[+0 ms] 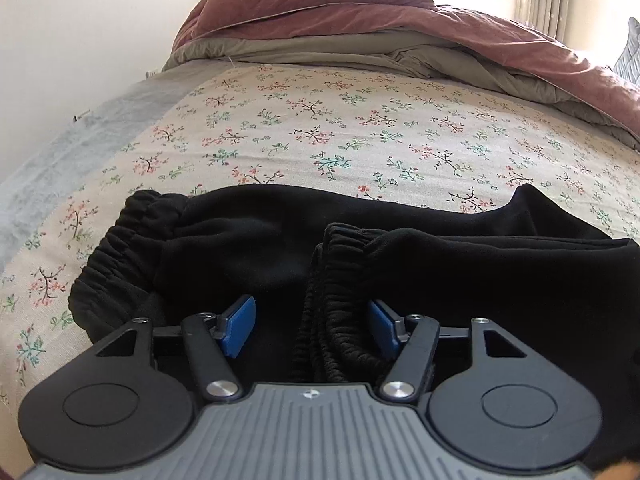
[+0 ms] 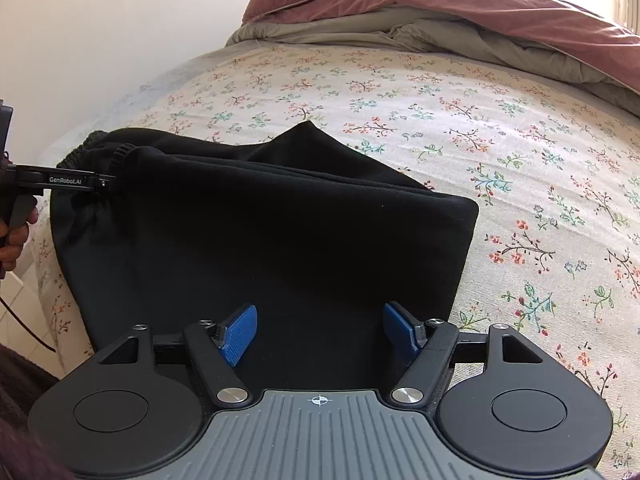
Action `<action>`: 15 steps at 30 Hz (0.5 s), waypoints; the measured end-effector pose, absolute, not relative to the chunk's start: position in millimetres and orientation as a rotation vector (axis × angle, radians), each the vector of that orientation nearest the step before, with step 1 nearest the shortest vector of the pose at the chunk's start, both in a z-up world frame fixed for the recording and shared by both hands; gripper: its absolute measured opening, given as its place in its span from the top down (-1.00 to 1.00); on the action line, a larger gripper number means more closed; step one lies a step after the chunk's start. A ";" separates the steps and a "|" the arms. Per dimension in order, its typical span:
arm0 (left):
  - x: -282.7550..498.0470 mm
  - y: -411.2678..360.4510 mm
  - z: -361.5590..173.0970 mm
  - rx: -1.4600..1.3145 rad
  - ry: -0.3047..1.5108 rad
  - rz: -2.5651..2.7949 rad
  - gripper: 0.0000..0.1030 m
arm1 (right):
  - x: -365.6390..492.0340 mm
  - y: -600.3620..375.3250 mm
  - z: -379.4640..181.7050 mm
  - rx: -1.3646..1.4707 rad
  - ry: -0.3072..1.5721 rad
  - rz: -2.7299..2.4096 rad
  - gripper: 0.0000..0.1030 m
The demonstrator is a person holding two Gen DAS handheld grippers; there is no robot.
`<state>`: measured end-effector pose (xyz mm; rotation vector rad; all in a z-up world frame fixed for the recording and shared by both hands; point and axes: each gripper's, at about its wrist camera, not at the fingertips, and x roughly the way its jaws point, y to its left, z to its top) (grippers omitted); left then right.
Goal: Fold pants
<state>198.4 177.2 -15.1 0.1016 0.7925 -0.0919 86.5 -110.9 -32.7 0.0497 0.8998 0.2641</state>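
Two grippers hang over a bed with a flowered sheet (image 1: 304, 128), and one pair of black pants (image 2: 260, 240) lies folded on it, close to the near edge of the bed.

At the left side of the bundle, the wide elastic waistband (image 1: 116, 256) points toward the left edge of the bed. A second gathered band, the cuffs (image 1: 340, 280), lies on top of the cloth just beside it. The left gripper (image 1: 312, 328) stands over this end with its jaws wide; the blue pads (image 1: 240, 324) press on nothing. The cuffs lie between the jaws, near the right pad, and I cannot tell if that pad touches them. In the right wrist view a hand (image 2: 14, 236) holds this gripper at the left edge of the bundle.

Further right, the right gripper (image 2: 320, 330) stands over the near edge of the pants, also with its jaws wide, the black cloth under them and not gripped. The folded end of the bundle forms a straight right side, with a small peak of cloth at the far edge.

At the far end of the bed lies a dusty pink duvet (image 1: 360, 12) over a grey-green layer (image 2: 360, 32).
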 end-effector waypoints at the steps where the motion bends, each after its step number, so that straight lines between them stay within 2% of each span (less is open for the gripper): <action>1: 193.7 175.8 -10.7 0.107 0.776 -0.096 -0.45 | 85.9 -110.4 -31.7 0.049 0.900 0.261 -0.48; 8: 163.2 166.1 19.0 0.033 0.637 -0.217 -0.60 | 82.6 -109.8 -24.1 0.027 0.878 0.247 -0.48; 15: 156.3 123.9 2.3 0.073 0.692 -0.416 -0.60 | 87.1 -111.2 -26.3 0.025 0.876 0.218 -0.48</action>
